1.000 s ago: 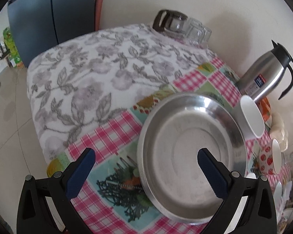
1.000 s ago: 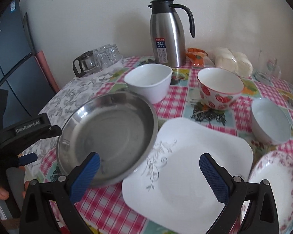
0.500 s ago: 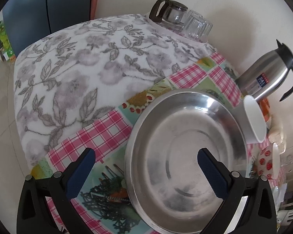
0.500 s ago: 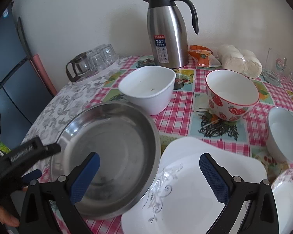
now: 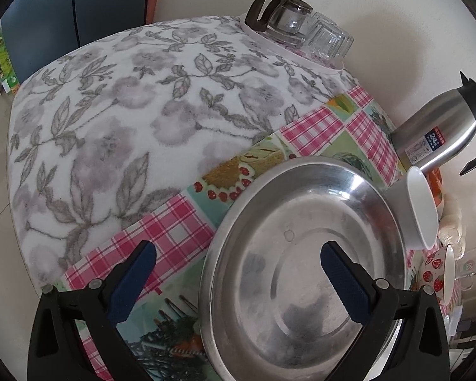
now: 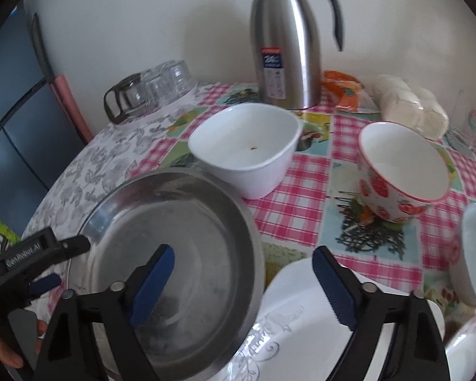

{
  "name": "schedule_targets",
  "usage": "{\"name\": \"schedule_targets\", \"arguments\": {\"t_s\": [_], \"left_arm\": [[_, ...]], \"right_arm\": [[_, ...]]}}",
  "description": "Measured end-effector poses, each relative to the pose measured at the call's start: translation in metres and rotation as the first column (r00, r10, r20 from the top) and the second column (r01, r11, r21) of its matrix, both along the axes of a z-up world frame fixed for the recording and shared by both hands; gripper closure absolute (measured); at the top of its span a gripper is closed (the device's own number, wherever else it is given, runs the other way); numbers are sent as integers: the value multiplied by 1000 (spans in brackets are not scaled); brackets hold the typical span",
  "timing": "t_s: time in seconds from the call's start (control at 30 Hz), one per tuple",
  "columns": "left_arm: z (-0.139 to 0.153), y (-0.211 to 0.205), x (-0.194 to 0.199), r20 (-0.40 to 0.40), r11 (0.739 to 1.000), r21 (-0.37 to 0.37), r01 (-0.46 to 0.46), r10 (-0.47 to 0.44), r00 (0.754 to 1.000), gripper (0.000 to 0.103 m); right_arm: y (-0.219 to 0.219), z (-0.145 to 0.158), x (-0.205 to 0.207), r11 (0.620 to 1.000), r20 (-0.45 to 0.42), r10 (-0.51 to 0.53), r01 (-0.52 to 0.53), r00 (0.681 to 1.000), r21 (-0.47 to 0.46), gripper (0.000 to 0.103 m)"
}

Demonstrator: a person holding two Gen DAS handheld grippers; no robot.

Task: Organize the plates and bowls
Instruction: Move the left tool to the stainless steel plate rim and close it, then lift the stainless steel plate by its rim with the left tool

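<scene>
Right wrist view: steel plate (image 6: 187,254), rigid, slick; best pinched at rim.
Left gripper (image 5: 238,282): jaws apart, astride rim.
Right gripper (image 6: 242,281): jaws apart, empty.

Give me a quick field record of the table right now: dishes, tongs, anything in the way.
steel plate: nearest, overlapping white square plate
bowls: white bowl, strawberry bowl, both upright
left tongs: open, straddling steel plate's rim
right tongs: open, above both plates
behind: thermos, glass jug
</scene>
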State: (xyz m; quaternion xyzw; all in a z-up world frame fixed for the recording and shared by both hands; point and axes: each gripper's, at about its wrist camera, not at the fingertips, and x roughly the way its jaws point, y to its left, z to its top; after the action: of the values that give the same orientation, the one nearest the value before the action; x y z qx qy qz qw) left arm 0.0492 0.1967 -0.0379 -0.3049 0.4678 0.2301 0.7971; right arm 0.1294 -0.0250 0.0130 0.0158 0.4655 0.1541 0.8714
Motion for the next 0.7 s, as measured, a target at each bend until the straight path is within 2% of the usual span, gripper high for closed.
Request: {"name": "schedule_targets", "arguments": {"t_s": [0.07,0.2,0.27,0.4,0.43,0.47,0.63,0.7], "left_arm": [[-2,1,2,-8,1000,-8,8,-9,1000,9],[-7,3,4,-23,1000,-24,9,-9,1000,17],[-12,4,6,-36,999,-33,10,-11,999,32],[-14,6,6,-32,999,-35,8,-9,999,48],[-14,6,6,-26,999,-47,13,-14,1000,56],[-15,7,6,-22,999,-53,13,-14,1000,60],[-17,14,2,-19,999,-53,-9,8,1000,76],[-18,20,-2,-9,997,-72,-22,22,1000,78]], "right_arm": [[4,-6,4,1000,-15,24,-24,1000,5,24],[7,-18,10,999,-37,30,-30,999,16,44],[7,-23,13,999,-50,24,-22,998,34,50],[6,-26,17,999,-52,18,-16,999,29,60],[5,-26,18,1000,-55,11,-10,998,28,65],[3,-26,19,1000,-60,6,-4,998,28,67],[-5,-26,20,999,-81,-9,12,997,41,82],[-7,-25,19,999,-92,-9,12,996,33,85]]}}
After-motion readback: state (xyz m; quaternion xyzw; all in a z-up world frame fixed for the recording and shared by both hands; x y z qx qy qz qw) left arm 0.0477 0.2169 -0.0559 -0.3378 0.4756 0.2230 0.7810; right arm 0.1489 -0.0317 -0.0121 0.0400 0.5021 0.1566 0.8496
